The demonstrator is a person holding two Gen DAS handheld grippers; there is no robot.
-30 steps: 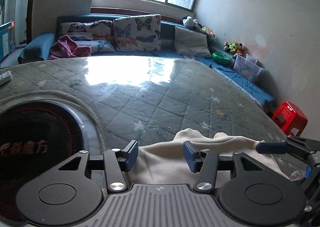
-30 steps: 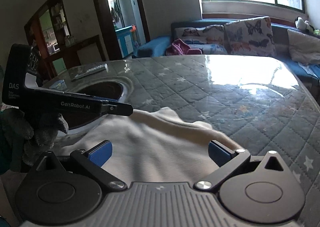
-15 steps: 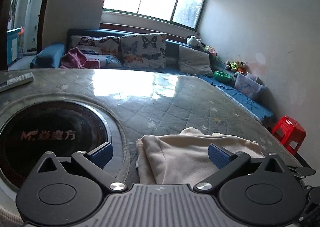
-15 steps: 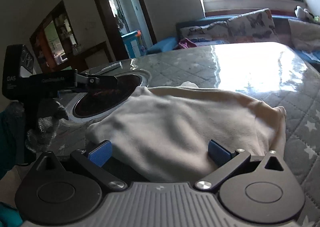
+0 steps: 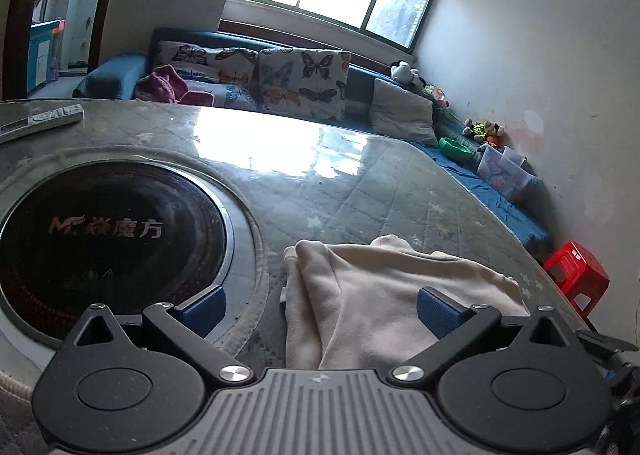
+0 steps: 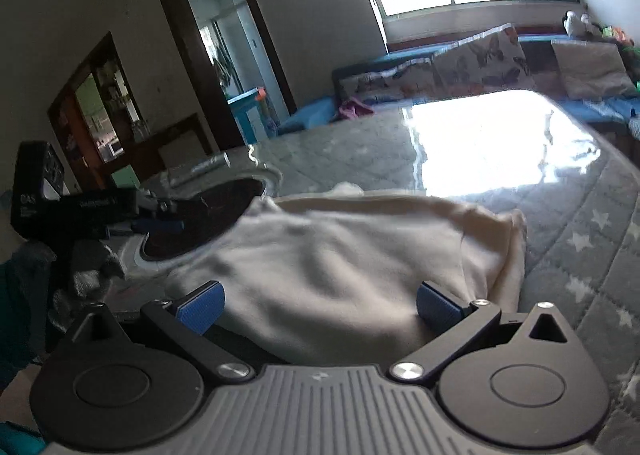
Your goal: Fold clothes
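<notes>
On quilted table (image 5: 380, 191), folded cream garment (image 5: 384, 295)

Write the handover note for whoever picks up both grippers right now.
Left gripper: open, holds nothing.
Right gripper: open, holds nothing.
Garment: cream, lying in a rough fold on the table, beside the round cooktop, in front of both grippers.
Done: at least one fold, edges uneven.
Left: probably square it up and fold again.
</notes>
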